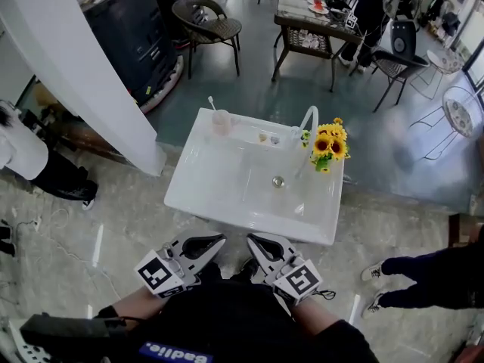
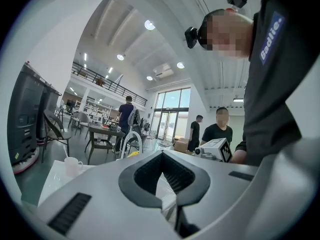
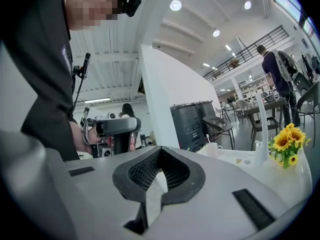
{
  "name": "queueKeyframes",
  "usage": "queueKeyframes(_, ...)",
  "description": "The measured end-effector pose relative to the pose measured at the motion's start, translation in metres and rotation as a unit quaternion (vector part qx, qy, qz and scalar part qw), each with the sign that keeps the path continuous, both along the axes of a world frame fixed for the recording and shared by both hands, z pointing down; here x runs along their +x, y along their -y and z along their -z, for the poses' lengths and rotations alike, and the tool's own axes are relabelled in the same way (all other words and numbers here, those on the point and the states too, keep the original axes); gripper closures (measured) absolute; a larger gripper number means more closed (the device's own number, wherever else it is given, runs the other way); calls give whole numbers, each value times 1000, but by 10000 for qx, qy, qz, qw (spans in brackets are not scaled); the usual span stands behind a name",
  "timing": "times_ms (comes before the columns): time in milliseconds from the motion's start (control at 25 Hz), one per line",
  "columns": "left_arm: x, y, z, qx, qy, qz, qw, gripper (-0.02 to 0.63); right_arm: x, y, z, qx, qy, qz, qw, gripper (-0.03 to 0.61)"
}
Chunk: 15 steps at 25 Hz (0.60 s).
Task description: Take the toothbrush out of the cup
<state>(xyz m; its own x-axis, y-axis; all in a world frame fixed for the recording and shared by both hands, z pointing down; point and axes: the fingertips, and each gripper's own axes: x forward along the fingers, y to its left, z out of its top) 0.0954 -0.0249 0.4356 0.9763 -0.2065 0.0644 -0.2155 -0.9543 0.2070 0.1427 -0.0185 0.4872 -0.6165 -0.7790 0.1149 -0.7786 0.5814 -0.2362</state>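
**Head view.** We look steeply down on a white counter (image 1: 215, 176) with a basin. The left gripper (image 1: 203, 244) and right gripper (image 1: 265, 245) sit side by side just short of its near edge. Both are closed, empty and aimed at the counter.

The pale pink cup (image 1: 221, 122) stands well ahead of the left gripper, at the counter's far left corner. The toothbrush (image 1: 212, 103) stands in it, with its handle rising above the rim. A faucet (image 1: 308, 119) and sunflowers (image 1: 329, 146) lie well ahead of the right gripper.

At the bottom, a black shirt (image 1: 227, 324) carries white lettering, upside down here, that reads "Badlie." The cubes' square markers hold no words.

**Left gripper view.** The jaws are together with nothing between them. The cup (image 2: 72, 165) sits ahead and to the left, well apart. "Badlie." shows again on the shirt's sleeve.

**Right gripper view.** The jaws are likewise shut and empty. The cup (image 3: 215, 148) lies ahead and to the right, well apart, with the sunflowers further right.

**Step in hand.** We judge this to be the approach, with nothing grasped yet. The next move calls for four things:
- Carry one gripper forward to the cup.
- Part its jaws.
- Close them on the handle above the rim.
- Lift straight up so the cup stays put.
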Motion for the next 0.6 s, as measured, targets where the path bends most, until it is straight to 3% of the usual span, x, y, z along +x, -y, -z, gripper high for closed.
queueKeyframes(600,-16,53,5,193,-97,-242,9995,612,-20,56,6,-78,-177,-255,9995,580)
